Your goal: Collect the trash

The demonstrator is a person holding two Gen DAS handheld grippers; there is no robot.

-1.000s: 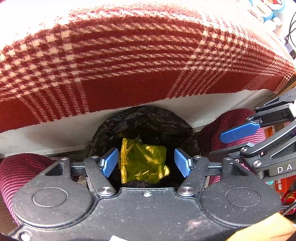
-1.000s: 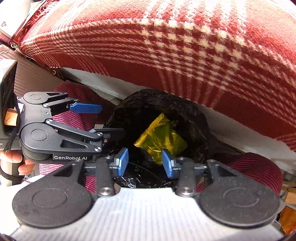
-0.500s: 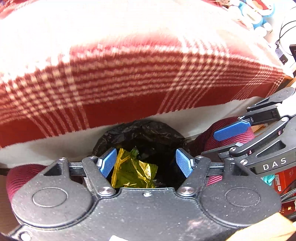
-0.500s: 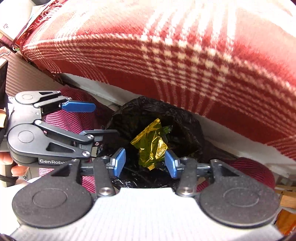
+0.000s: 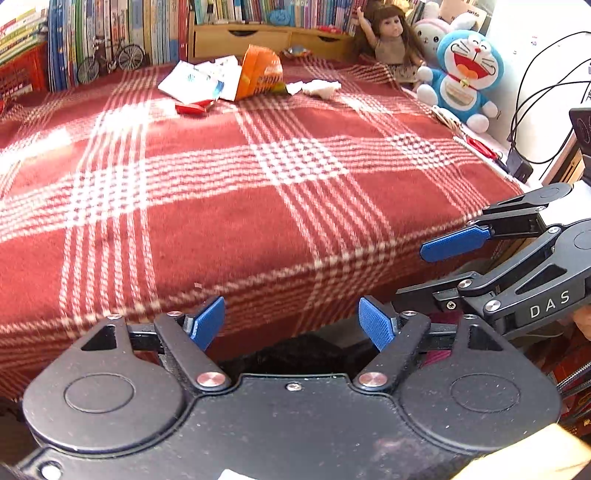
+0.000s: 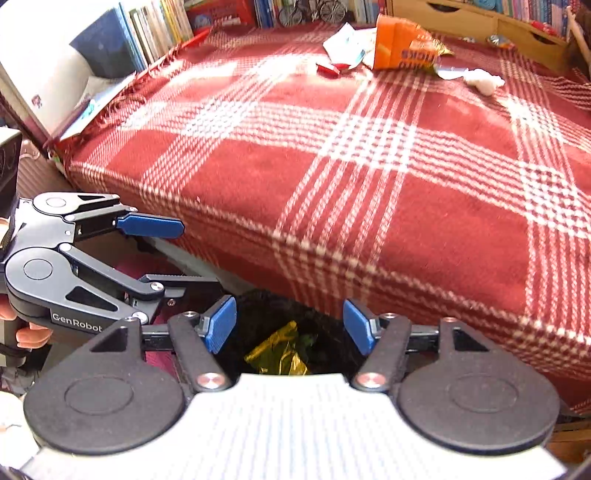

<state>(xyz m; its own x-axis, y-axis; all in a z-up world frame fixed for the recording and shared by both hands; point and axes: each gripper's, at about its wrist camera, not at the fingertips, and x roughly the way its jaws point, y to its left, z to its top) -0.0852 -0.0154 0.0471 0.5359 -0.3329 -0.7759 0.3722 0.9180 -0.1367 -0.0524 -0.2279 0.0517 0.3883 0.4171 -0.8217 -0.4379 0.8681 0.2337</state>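
Both the left gripper (image 5: 291,323) and right gripper (image 6: 290,325), jaws opening and empty, have lifted clear of the bin (image 6: 258,306) where the yellow wrapper (image 6: 277,350) now lies, so the orange bag (image 5: 258,74) far across the bed (image 5: 258,192) looks next.

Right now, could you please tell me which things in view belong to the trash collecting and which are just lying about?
For the job:
- black bin bag, yellow wrapper inside
- orange snack bag
- white wrappers
- red packet
- crumpled tissue

Lying about:
- doll
- blue plush toy
- books
- model bicycle
- plaid blanket
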